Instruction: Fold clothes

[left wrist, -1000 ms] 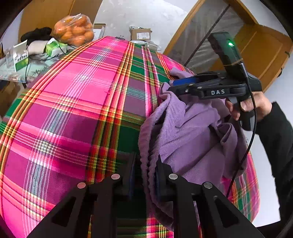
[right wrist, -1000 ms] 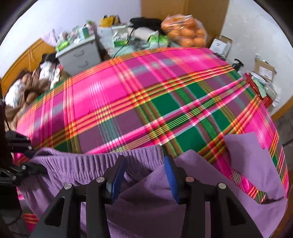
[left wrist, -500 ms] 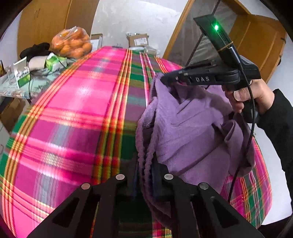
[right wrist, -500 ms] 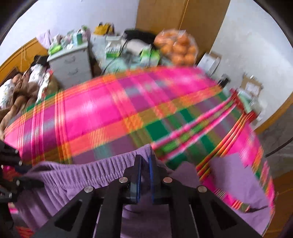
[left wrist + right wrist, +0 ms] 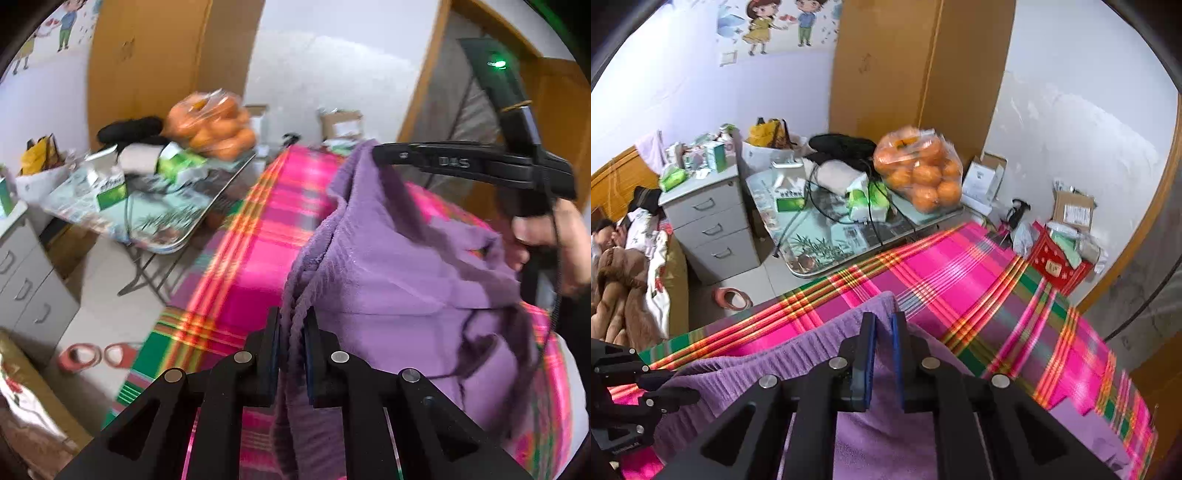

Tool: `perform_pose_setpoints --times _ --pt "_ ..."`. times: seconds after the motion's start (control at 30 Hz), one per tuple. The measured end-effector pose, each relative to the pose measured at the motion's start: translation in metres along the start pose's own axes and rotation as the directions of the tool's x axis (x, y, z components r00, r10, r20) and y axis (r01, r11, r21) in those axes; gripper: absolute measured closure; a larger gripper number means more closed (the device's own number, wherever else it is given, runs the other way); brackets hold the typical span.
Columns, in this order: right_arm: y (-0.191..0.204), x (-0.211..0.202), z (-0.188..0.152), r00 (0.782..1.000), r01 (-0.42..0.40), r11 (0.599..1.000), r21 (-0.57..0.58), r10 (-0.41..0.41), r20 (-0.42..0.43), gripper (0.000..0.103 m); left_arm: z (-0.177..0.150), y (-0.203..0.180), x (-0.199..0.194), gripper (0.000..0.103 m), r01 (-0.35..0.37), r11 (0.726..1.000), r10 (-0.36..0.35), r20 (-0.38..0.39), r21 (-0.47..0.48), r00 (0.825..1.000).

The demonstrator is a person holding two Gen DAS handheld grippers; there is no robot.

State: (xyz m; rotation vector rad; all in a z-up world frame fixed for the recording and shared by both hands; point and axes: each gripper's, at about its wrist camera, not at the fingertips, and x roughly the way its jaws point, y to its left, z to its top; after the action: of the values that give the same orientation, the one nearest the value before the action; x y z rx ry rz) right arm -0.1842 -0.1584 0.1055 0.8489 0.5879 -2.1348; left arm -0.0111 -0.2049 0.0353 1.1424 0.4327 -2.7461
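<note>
Gripping purple garment | left gripper clamped | right gripper clamped, raised

Likely a home bedroom: plaid bedspread, drawer cabinet, wardrobe.

Lower folds of the purple garment — behind the jaws, past the frame's bottom edge.

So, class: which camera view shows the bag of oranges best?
The right wrist view: the bag of oranges sits near centre, fairly sharp, single fruits countable on the table. The left wrist view shows it smaller and blurred.
</note>
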Motion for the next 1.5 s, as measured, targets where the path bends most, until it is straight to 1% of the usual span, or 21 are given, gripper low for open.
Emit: perform_pose_setpoints --times 0.07,0.13,0.27,0.3,0.43,0.53,0.6,0.67,0.7,0.77,0.87,1.03,1.1,1.17,1.2,1.23,1.27,1.37,1.4,1.47,1.5 --pt "0.002 0.015 -0.007 0.999 0.017 1.0 0.026 -0.016 -0.035 0.093 -0.003 0.004 0.019 0.091 -0.016 1.0 0.016 -0.055 0.008 0.998" --pt "0.001 0.027 -0.019 0.998 0.014 0.997 0.073 -0.009 -0.062 0.092 -0.006 -0.001 0.024 0.088 -0.049 0.997 0.052 -0.06 0.051 0.997" --pt "-0.008 0.004 -0.038 1.0 -0.009 0.992 0.128 0.013 -0.028 0.091 -0.008 -0.007 0.018 0.082 -0.081 0.994 0.085 -0.061 0.072 0.994" --pt "-0.011 -0.006 -0.044 1.0 -0.014 0.99 0.138 0.015 -0.013 0.088 -0.009 -0.006 0.016 0.079 -0.086 0.994 0.09 -0.054 0.071 0.994" --pt "-0.041 -0.068 -0.083 0.998 0.013 0.977 0.212 -0.027 0.065 0.061 -0.008 -0.003 -0.009 0.074 -0.111 0.993 0.11 0.024 0.044 0.994" --pt "-0.083 -0.103 -0.121 0.989 0.094 0.945 0.314 -0.124 0.078 0.054 -0.004 -0.009 -0.031 0.073 -0.113 0.993 0.11 0.095 0.026 0.989" --pt "-0.114 -0.122 -0.148 0.977 0.16 0.908 0.386 -0.201 0.069 0.053 -0.002 -0.014 -0.04 0.069 -0.103 0.994 0.099 0.128 0.025 0.987" --pt "-0.152 -0.135 -0.178 0.965 0.216 0.845 0.49 -0.26 0.022 0.053 0.0 -0.023 -0.04 0.067 -0.084 0.996 0.078 0.142 0.039 0.987" --pt "-0.171 -0.141 -0.192 0.958 0.244 0.807 0.539 -0.287 -0.004 0.052 0.0 -0.028 -0.033 0.067 -0.075 0.996 0.068 0.124 0.051 0.99" --pt "-0.204 -0.146 -0.223 0.958 0.245 0.731 0.636 -0.283 -0.044 0.049 -0.004 -0.036 -0.018 0.067 -0.057 0.996 0.052 0.079 0.07 0.996" --pt "-0.231 -0.14 -0.257 0.973 0.204 0.655 0.728 -0.22 -0.074 0.049 -0.01 -0.04 0.008 0.067 -0.055 0.995 0.055 0.01 0.079 0.998" --pt "-0.26 -0.123 -0.297 0.989 0.129 0.497 0.858 -0.126 -0.076 0.047 -0.02 -0.039 0.024 0.067 -0.055 0.996 0.057 -0.024 0.072 0.998" --pt "-0.264 -0.113 -0.3 0.993 0.097 0.465 0.88 -0.102 -0.056 0.047 -0.021 -0.04 0.026 0.067 -0.054 0.996 0.057 -0.027 0.073 0.998" --pt "-0.264 -0.111 -0.297 0.989 0.116 0.469 0.876 -0.132 -0.061 0.047 -0.023 -0.04 0.027 0.067 -0.053 0.996 0.056 -0.033 0.074 0.998" --pt "-0.265 -0.11 -0.296 0.988 0.126 0.466 0.876 -0.141 -0.067 0.051 -0.023 -0.04 0.027 0.067 -0.053 0.996 0.056 -0.036 0.075 0.998" --pt "-0.266 -0.108 -0.294 0.988 0.129 0.474 0.871 -0.141 -0.07 0.081 -0.023 -0.041 0.028 0.067 -0.055 0.996 0.058 -0.036 0.077 0.998" --pt "-0.267 -0.106 -0.292 0.987 0.132 0.483 0.866 -0.14 -0.073 0.093 -0.023 -0.042 0.027 0.067 -0.058 0.995 0.061 -0.037 0.081 0.997" --pt "-0.273 -0.123 -0.286 0.981 0.13 0.508 0.852 -0.193 -0.035 0.092 -0.024 -0.041 0.027 0.067 -0.056 0.995 0.06 -0.037 0.08 0.998" --pt "-0.279 -0.134 -0.284 0.975 0.124 0.499 0.858 -0.223 -0.011 0.092 -0.024 -0.041 0.028 0.067 -0.057 0.995 0.06 -0.038 0.081 0.997" --pt "-0.29 -0.162 -0.286 0.946 0.146 0.445 0.884 -0.323 0.006 0.099 -0.024 -0.043 0.028 0.067 -0.063 0.994 0.067 -0.039 0.088 0.997" --pt "-0.294 -0.173 -0.288 0.923 0.201 0.414 0.888 -0.383 -0.031 0.101 -0.024 -0.044 0.029 0.067 -0.07 0.993 0.074 -0.04 0.093 0.996"
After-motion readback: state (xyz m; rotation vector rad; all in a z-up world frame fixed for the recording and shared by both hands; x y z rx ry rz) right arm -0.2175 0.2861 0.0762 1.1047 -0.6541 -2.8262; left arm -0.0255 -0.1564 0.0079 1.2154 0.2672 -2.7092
